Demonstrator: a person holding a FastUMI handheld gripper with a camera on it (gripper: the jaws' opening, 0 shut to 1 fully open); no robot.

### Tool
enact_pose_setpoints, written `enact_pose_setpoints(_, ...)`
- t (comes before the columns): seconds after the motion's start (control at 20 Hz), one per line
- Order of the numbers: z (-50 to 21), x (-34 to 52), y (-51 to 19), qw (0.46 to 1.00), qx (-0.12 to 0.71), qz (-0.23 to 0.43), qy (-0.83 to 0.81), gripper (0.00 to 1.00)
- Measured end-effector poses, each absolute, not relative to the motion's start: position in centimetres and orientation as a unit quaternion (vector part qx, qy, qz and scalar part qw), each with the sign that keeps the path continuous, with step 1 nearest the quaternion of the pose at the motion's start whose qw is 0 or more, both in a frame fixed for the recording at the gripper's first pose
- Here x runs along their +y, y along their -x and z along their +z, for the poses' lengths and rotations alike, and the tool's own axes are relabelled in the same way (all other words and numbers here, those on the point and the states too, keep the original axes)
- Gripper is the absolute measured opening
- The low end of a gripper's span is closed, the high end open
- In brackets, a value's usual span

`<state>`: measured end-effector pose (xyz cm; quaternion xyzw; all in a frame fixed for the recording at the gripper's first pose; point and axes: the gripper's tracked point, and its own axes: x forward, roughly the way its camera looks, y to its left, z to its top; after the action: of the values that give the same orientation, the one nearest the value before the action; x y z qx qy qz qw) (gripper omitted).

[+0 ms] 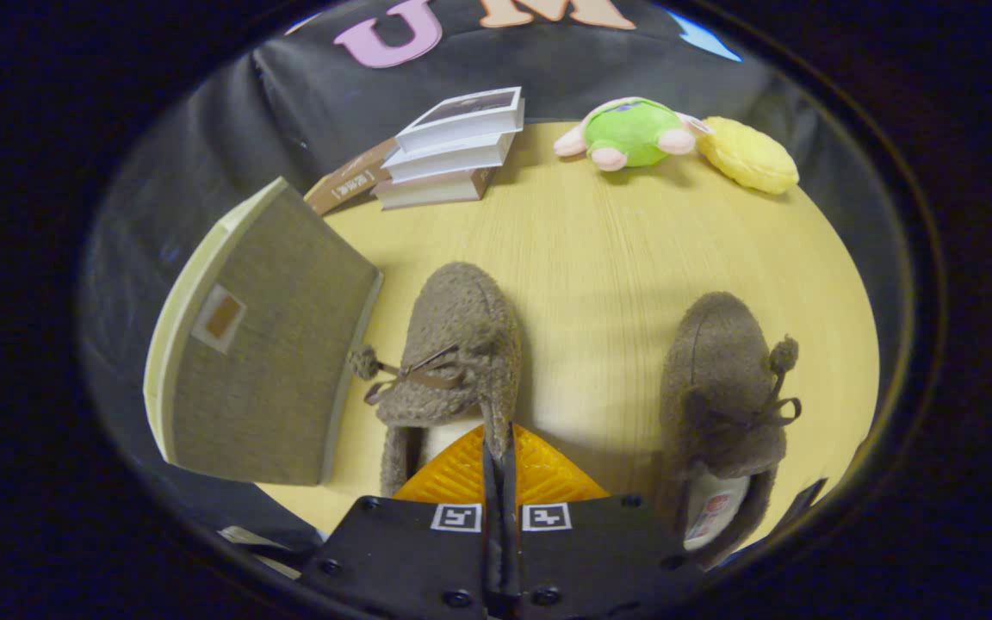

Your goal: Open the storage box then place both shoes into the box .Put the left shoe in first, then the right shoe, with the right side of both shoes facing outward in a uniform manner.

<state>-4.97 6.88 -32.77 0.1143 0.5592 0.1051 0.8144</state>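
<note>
Pinching the heel-side collar of the left fuzzy slipper [460, 344] between nearly closed fingers, the gripper [500, 469] seems to be starting the first placement, which next calls for lifting it leftward into the open storage box [255, 344], while the right slipper [724, 387] waits nearby on the wooden table [616, 250].

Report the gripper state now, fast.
Gripper: shut on the rim of the fuzzy brown slipper-style left shoe, on the pale wooden table beside the grey fabric storage box.
</note>
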Motion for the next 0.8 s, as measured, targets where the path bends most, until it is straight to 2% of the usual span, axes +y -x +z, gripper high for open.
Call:
enact_pose_setpoints(0.3, -27.9, 9.2, 3.7, 0.799, 0.548, 0.087, -0.232, 0.03)
enact_pose_setpoints(0.5, -22.7, 11.1, 2.1, 0.812, 0.516, 0.091, -0.257, 0.03)
enact_pose_setpoints(0.8, -14.2, 17.5, -0.6, 0.82, 0.466, 0.135, -0.303, 0.03)
